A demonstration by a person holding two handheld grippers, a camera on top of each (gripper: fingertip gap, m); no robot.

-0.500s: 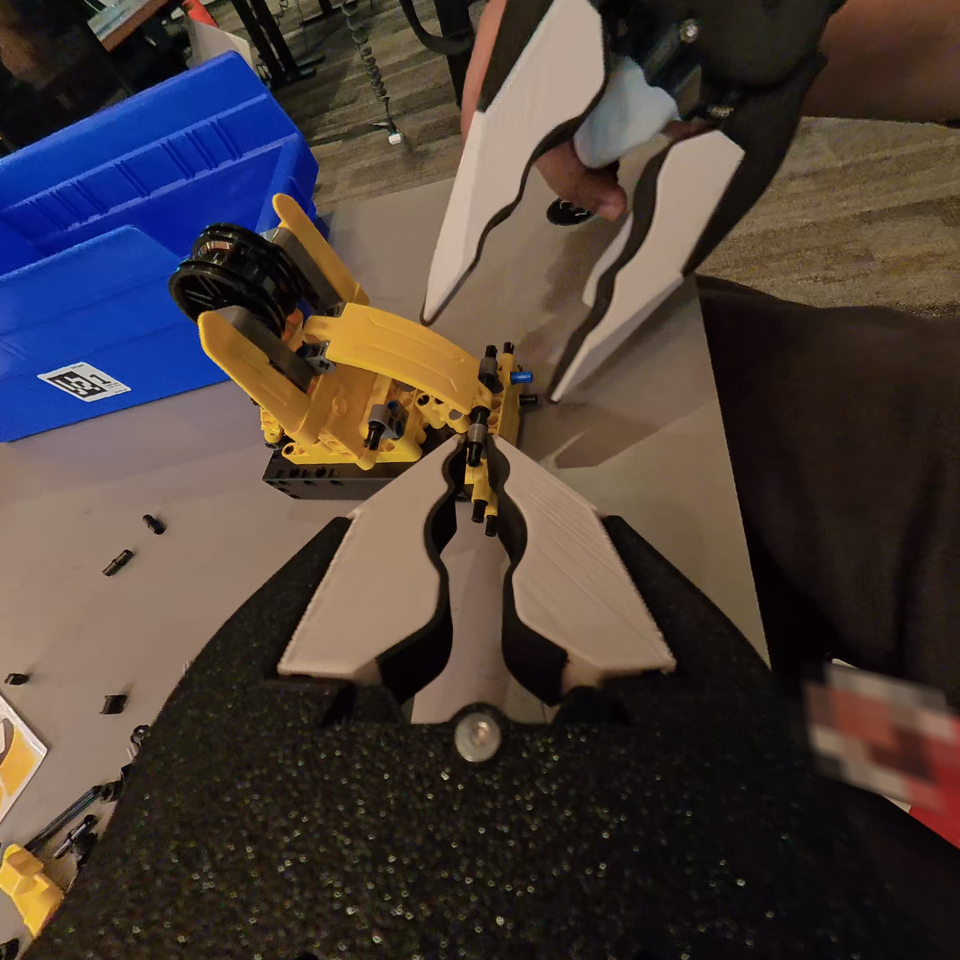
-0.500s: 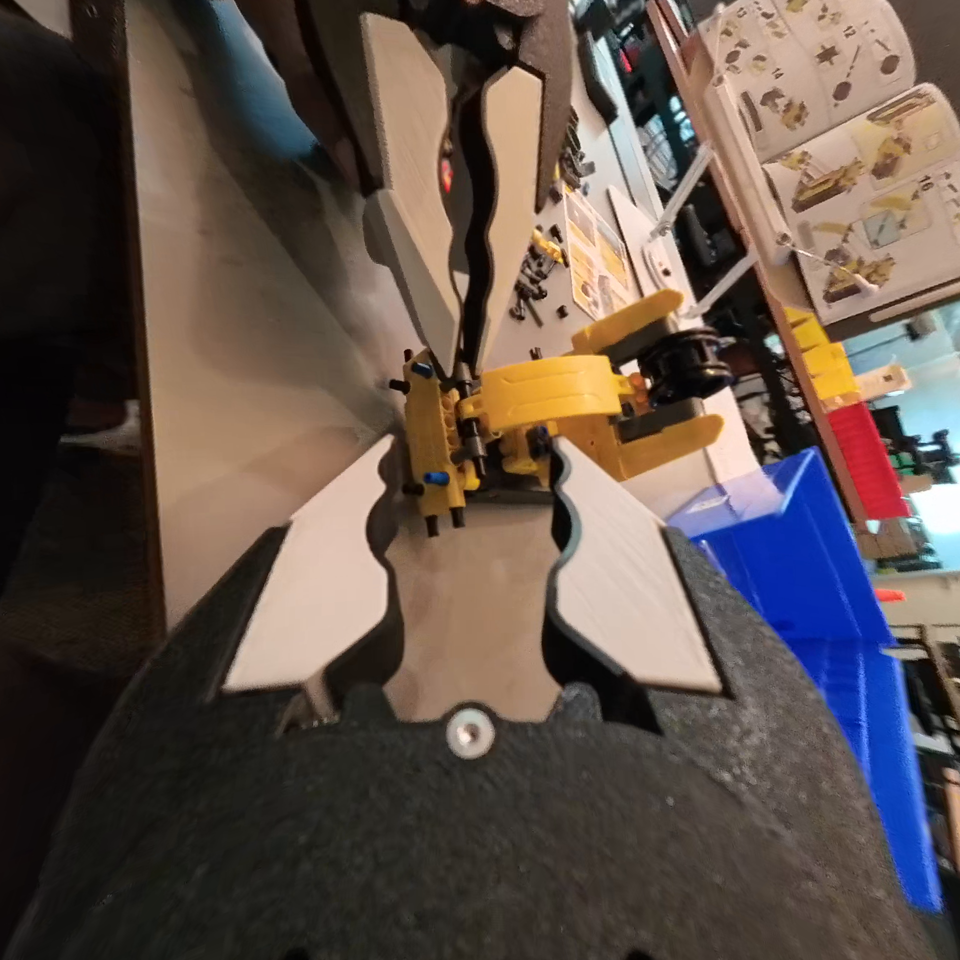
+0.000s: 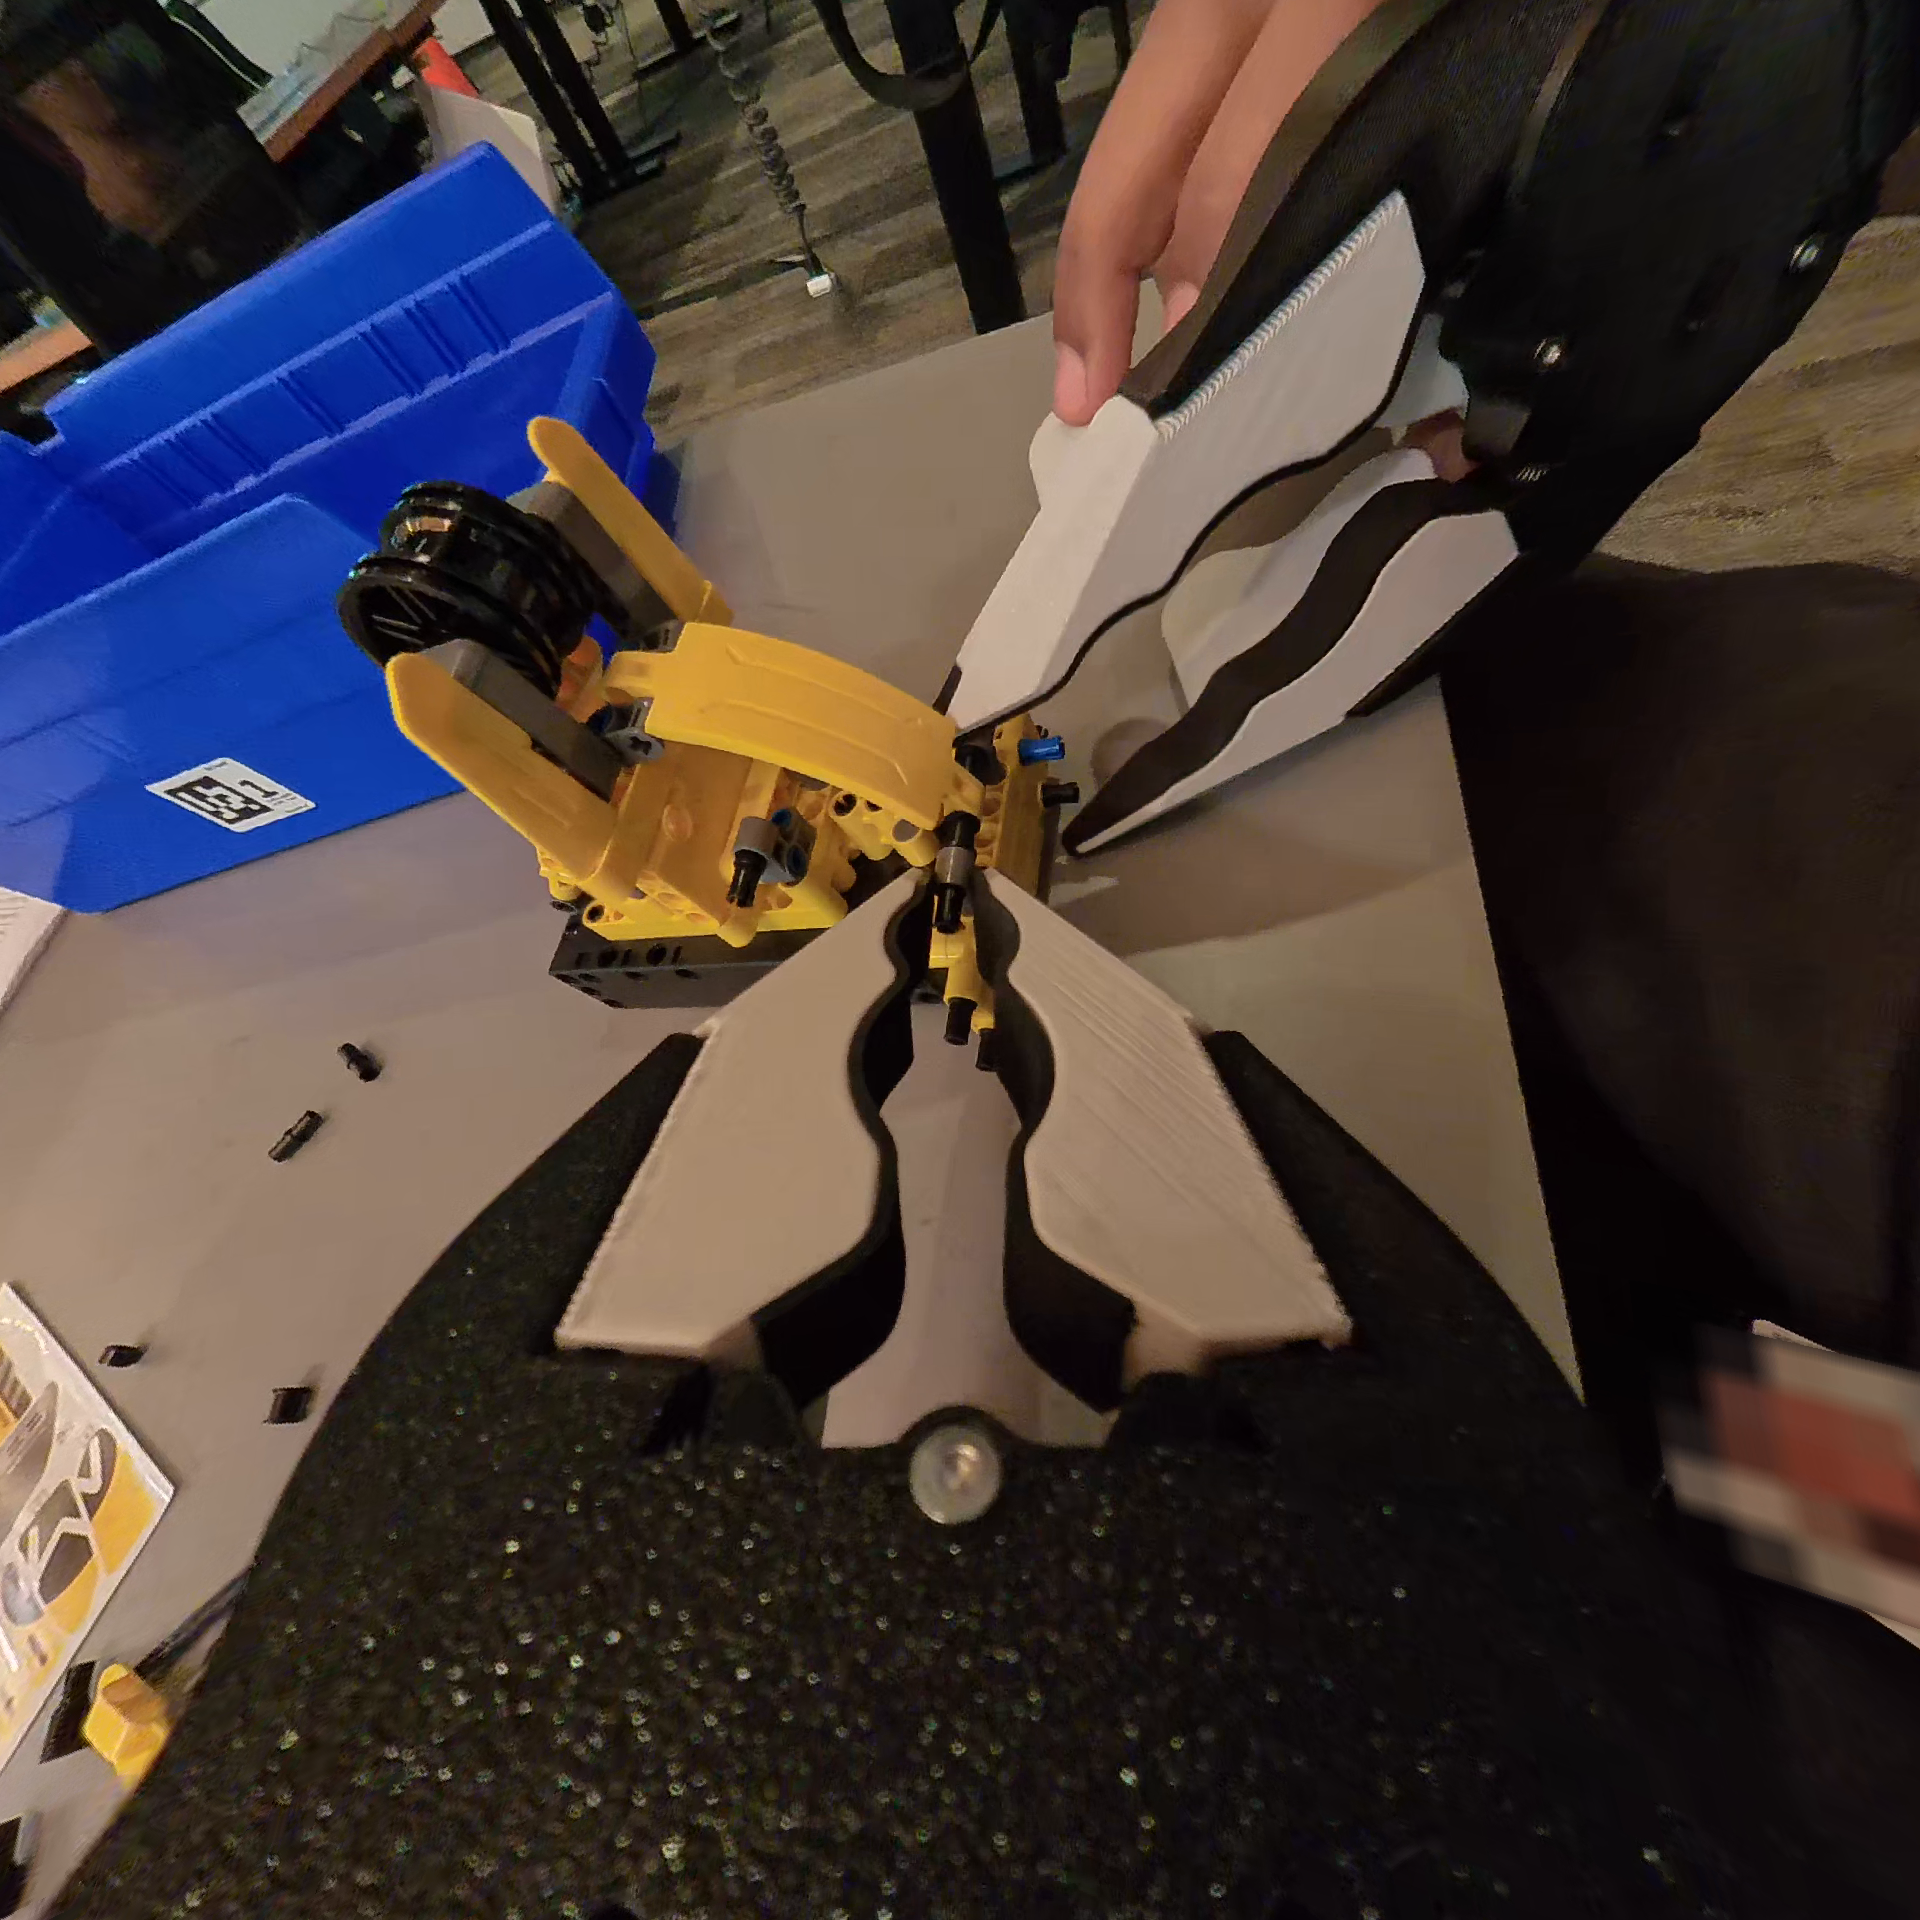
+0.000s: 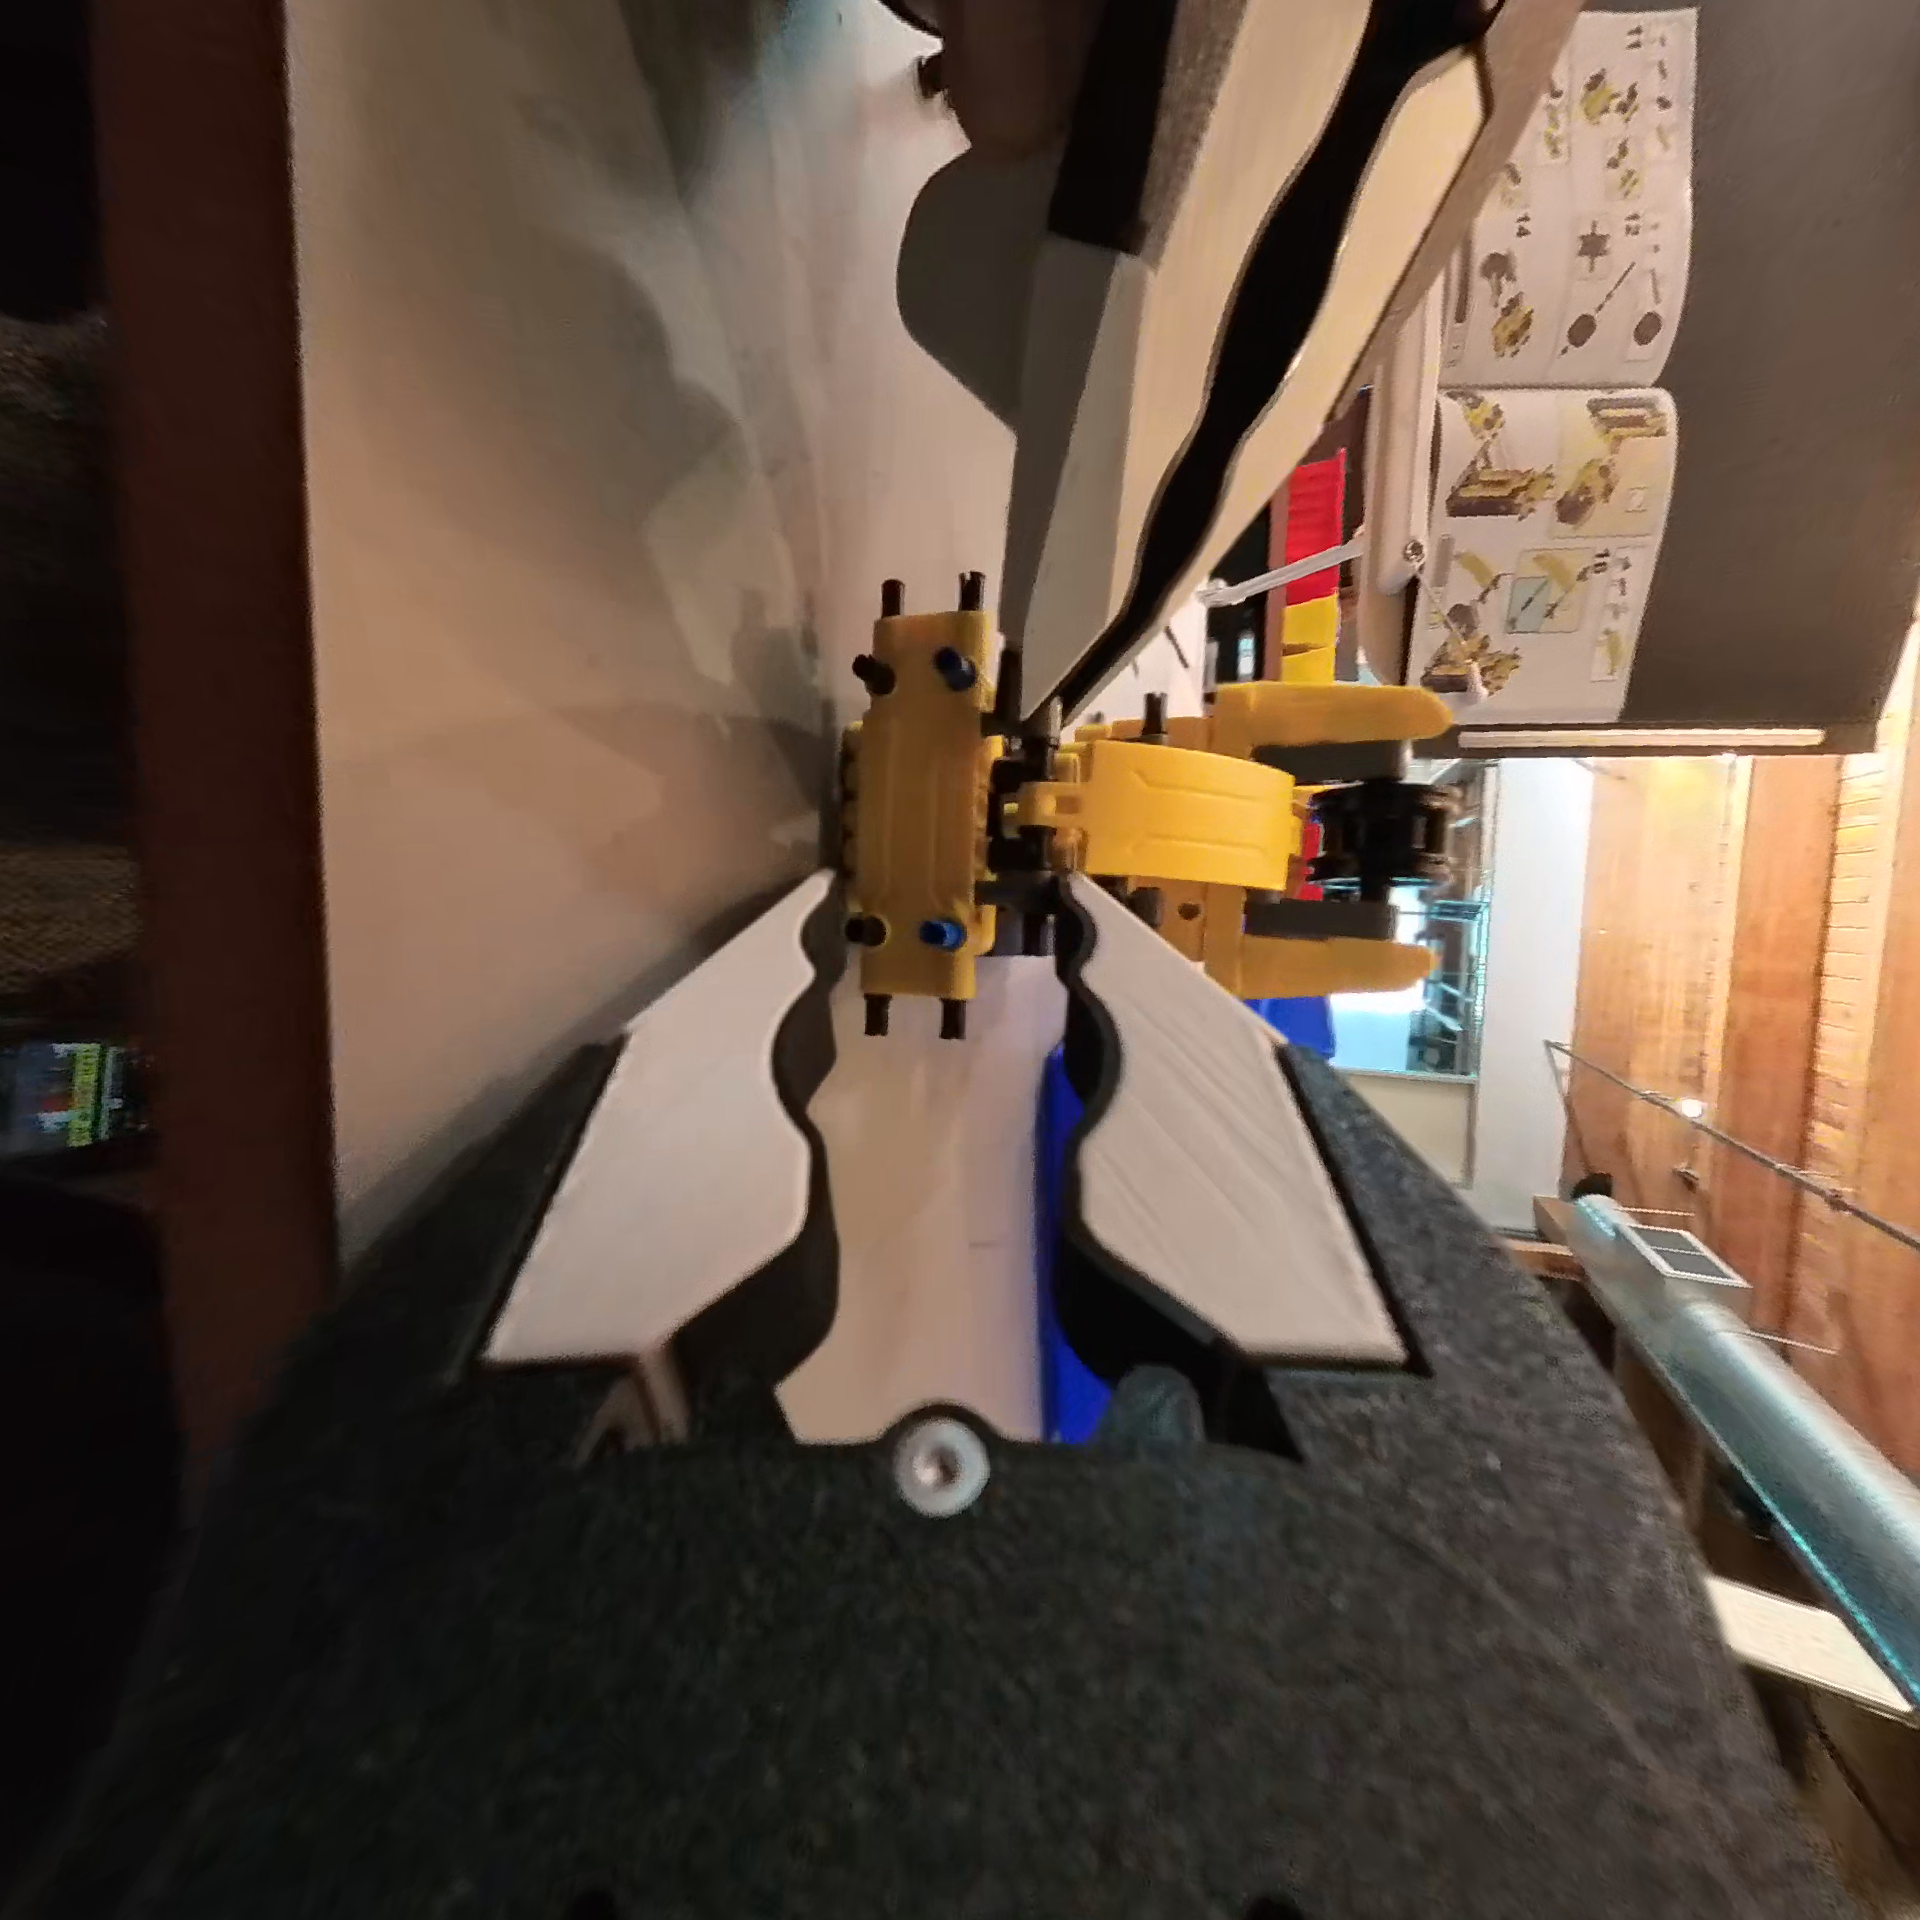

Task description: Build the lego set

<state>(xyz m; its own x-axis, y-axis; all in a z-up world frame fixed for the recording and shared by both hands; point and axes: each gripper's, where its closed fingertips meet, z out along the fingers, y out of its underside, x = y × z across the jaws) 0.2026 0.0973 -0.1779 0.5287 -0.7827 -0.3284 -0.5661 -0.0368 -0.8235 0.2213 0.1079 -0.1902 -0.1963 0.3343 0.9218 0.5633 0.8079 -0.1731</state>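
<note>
Right claw (image 3: 1013,774) now straddling one yellow model (image 3: 769,769), spread wide, left claw (image 3: 951,894) seemingly pinching it.

An office-like workroom used for hobby building: a grey desk (image 3: 312,1039) strewn with small black pins (image 3: 294,1135), a blue storage bin (image 3: 260,540) at its far left, open picture instruction booklets (image 4: 1548,530), carpet floor (image 3: 1766,416), other desk legs (image 3: 956,156) and brick wall (image 4: 1849,1039) beyond.

Blue bin (image 3: 260,582) blocks the yellow model's (image 3: 748,790) far side; the grey tabletop (image 3: 312,997) beside it lies open.
</note>
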